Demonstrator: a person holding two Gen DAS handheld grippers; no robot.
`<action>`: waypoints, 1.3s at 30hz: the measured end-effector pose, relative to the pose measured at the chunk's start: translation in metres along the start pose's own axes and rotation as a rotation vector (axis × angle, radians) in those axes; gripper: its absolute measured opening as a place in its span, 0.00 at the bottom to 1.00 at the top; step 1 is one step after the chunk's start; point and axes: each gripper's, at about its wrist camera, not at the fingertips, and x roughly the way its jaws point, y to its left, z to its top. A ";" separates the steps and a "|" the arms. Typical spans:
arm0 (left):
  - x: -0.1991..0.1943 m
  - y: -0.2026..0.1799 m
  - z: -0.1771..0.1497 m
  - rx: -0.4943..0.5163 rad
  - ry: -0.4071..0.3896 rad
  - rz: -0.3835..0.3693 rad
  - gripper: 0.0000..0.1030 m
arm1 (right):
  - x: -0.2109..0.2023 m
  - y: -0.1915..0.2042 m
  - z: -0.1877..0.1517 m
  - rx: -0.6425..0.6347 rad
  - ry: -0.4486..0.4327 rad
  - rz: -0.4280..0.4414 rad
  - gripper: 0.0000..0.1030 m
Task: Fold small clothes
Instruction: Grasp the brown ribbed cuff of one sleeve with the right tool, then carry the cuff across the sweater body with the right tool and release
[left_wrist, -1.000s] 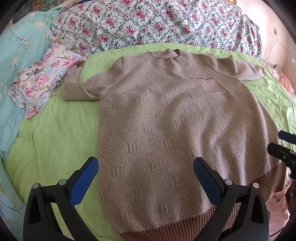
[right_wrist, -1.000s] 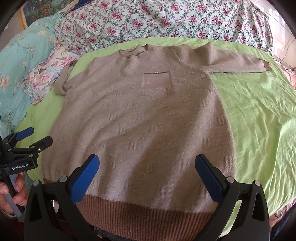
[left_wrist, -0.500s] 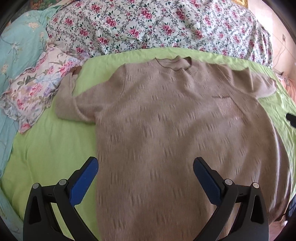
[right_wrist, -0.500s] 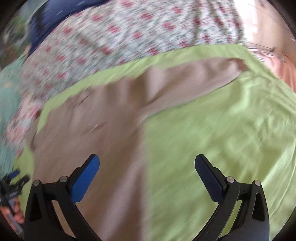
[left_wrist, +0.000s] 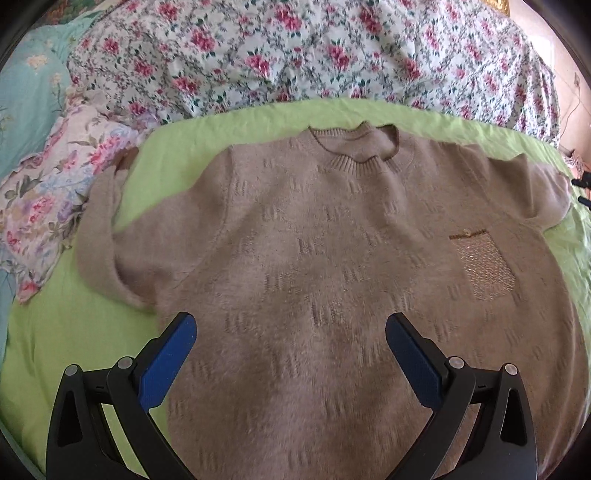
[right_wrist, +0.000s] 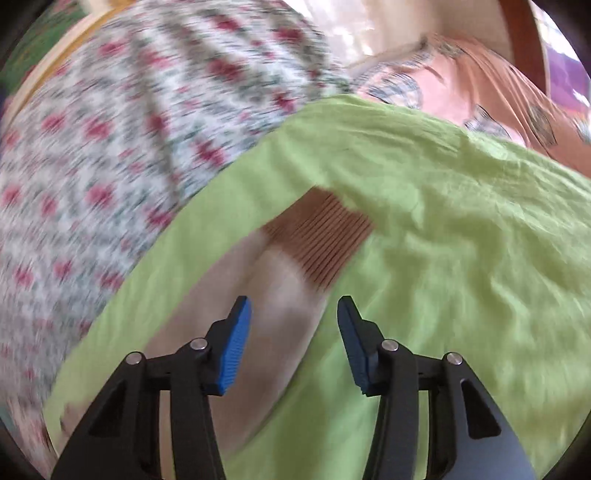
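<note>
A beige knitted sweater (left_wrist: 332, 266) lies flat, front up, on a green sheet (left_wrist: 66, 325), neck at the far side, chest pocket (left_wrist: 484, 266) at the right. Its left sleeve (left_wrist: 103, 236) is bent back beside the body. My left gripper (left_wrist: 290, 347) is open and empty, low over the sweater's middle. In the right wrist view the right sleeve (right_wrist: 258, 317) ends in a brown ribbed cuff (right_wrist: 321, 240). My right gripper (right_wrist: 293, 332) is open, partly narrowed, its fingers either side of the sleeve just short of the cuff. That view is blurred.
A rose-patterned quilt (left_wrist: 314, 55) is heaped behind the sweater and shows in the right wrist view (right_wrist: 129, 147). A floral pillow (left_wrist: 48, 192) and turquoise cloth (left_wrist: 26, 85) lie at the left. Orange patterned fabric (right_wrist: 498, 88) lies beyond the green sheet (right_wrist: 461, 240).
My left gripper moved forward from the hem to the sweater's middle. My right gripper swung right, from the hem out to the right sleeve's cuff, and its jaws narrowed.
</note>
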 end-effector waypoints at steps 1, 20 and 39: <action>0.005 -0.001 0.001 0.003 0.010 0.001 0.99 | 0.005 -0.004 0.004 0.011 -0.006 -0.001 0.49; 0.011 0.007 -0.012 -0.054 0.054 -0.052 0.99 | -0.091 0.150 -0.100 -0.302 0.105 0.432 0.08; -0.003 0.060 -0.020 -0.148 0.010 -0.131 0.99 | -0.053 0.382 -0.400 -0.508 0.661 0.769 0.12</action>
